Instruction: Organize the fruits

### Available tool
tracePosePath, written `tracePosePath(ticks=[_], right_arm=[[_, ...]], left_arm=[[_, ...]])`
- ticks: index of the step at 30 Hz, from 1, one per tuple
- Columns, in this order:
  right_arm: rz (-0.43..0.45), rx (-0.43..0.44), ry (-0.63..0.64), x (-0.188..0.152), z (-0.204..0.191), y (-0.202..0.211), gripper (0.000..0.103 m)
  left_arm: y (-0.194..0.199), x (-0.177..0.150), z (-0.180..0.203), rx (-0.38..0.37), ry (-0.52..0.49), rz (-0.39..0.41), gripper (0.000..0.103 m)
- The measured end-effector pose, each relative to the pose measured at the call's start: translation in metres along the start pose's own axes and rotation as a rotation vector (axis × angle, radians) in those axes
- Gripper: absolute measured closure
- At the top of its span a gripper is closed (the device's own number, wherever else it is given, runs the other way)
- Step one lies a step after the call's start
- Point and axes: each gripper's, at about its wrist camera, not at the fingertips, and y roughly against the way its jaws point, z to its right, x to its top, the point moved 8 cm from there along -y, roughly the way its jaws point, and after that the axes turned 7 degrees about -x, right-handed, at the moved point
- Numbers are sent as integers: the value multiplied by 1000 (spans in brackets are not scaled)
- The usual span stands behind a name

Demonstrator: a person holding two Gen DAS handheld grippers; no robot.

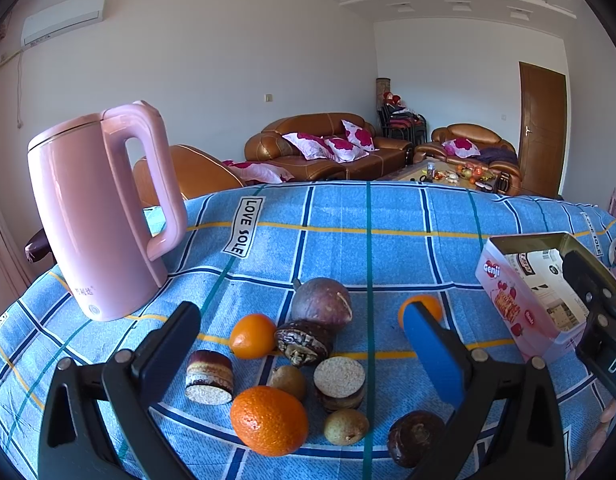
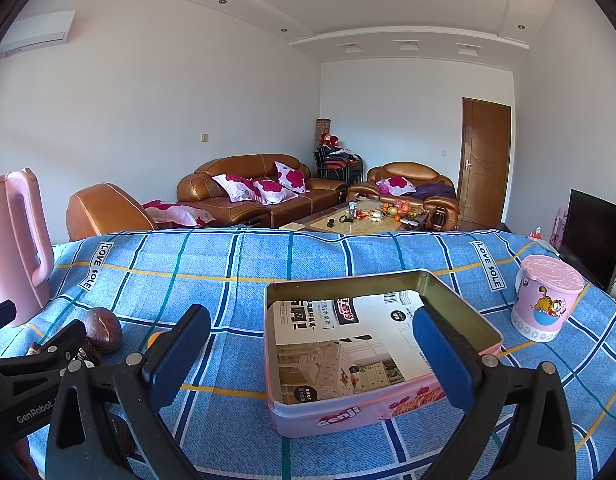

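Blue-padded left claw (image 1: 304, 342) wide open over fruits, right claw (image 2: 313, 346) likewise over tin (image 2: 387, 412).

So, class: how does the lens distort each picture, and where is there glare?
Left wrist view: straight tablecloth stripes bow, the pink kettle leans, corners go black. Right wrist view: the same bulge and dark corners; the tin inner wall catches only a soft sheen, nothing blown out.

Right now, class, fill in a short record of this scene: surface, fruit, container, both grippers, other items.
surface: blue plaid cloth
fruit: large orange, two smaller oranges, a purple passion fruit and small brownish fruits, lying loose in a cluster
container: pink tin, open, lined with printed paper, no fruit inside
left gripper: open, above the cluster, holding nothing
right gripper: open, at the tin
other: pink kettle, pink cup
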Motion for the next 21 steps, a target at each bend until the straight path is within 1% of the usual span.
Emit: tracePosePath(ticks=[21], right_arm=[[-4,7,8,-2,-4,0,1]], left_arm=[[-1,-1,0,-1,2,-6,0]])
